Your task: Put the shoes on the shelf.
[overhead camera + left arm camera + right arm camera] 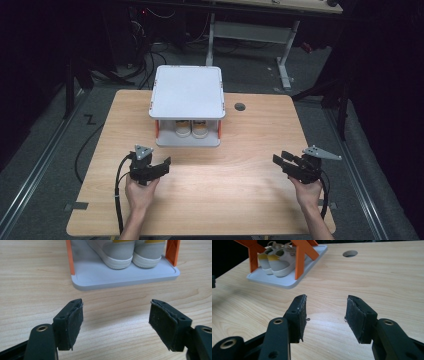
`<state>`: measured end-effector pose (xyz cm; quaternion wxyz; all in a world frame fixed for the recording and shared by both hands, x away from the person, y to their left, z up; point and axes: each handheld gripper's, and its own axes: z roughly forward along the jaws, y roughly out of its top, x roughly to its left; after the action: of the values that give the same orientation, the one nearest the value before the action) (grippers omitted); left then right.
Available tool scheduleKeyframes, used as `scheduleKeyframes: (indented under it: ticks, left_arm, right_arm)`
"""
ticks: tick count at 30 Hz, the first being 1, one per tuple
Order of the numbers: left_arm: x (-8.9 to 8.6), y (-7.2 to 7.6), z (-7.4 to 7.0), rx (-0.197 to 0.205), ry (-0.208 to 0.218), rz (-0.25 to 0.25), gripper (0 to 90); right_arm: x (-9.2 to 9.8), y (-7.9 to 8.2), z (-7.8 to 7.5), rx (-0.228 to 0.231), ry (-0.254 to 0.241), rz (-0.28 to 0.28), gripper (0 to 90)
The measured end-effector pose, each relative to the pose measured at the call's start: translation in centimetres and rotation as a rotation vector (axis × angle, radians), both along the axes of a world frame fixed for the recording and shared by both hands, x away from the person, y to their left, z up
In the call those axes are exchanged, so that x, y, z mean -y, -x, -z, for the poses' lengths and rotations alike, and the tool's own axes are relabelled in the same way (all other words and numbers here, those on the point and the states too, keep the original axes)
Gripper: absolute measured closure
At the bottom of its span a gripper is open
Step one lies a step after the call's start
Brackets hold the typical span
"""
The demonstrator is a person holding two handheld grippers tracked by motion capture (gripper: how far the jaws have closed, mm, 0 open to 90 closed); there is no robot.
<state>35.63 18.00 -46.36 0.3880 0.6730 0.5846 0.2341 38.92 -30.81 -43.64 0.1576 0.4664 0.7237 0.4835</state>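
Grey-and-yellow shoes sit untouched on the rack's lower shelf at twelve o'clock on the desk; left hand-held gripper and right hand-held gripper hover with jaws apart, empty, so everything remains.

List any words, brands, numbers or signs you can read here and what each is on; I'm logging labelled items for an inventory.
None can be read.
Shoes: grey and yellow, no brand or label legible.
Shelf rack: plain grey top and orange posts, no print.
Table: bare wood grain with a round hole, no markings.
Floor: one dark zigzag mark, not readable as text.
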Motion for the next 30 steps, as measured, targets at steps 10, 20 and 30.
scheduleKeyframes:
  ticks: [10, 20, 30]
  left_arm:
    - [-0.3, -0.3, 1.5, -0.045, -0.019, -0.022, 27.7]
    - [-0.5, -0.6, 2.5, -0.074, -0.046, -0.03, 27.7]
    - [-0.6, -1.2, 3.4, -0.103, -0.06, -0.051, 27.8]
  right_arm:
    - [0.9, -0.5, 2.1, -0.043, 0.049, 0.05, 50.8]
    - [1.6, -0.9, 3.8, -0.085, 0.089, 0.097, 50.4]
    - [1.7, -1.7, 4.7, -0.102, 0.134, 0.122, 49.7]
